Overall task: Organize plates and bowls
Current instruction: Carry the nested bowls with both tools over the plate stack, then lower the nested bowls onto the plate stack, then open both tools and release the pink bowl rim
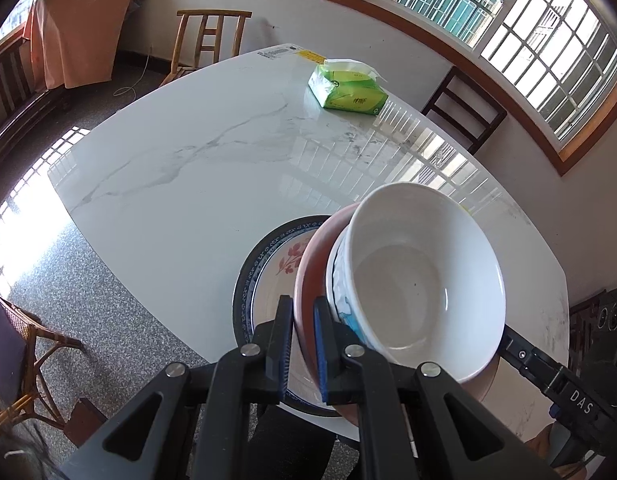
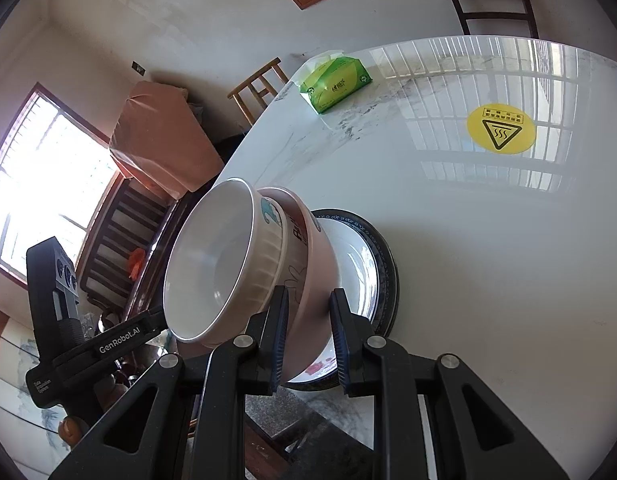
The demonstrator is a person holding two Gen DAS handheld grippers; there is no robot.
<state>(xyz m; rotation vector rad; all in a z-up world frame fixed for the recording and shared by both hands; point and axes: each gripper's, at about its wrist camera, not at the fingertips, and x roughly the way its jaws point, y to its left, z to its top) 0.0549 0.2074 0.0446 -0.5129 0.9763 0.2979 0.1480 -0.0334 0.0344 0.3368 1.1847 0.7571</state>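
both grippers clamped on pink bowl [image 1: 308,280]: left gripper [image 1: 302,344] pinching its rim, right gripper [image 2: 308,336] on its wall. white bowl [image 1: 420,280] with ribbed outside nested in it, lower centre of frame, over blue-rimmed floral plate [image 1: 264,264] on marble table [image 1: 188,160]

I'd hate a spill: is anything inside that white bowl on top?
Empty. The white bowl shows only a bare, glossy inside in both views, nested in the pink bowl.
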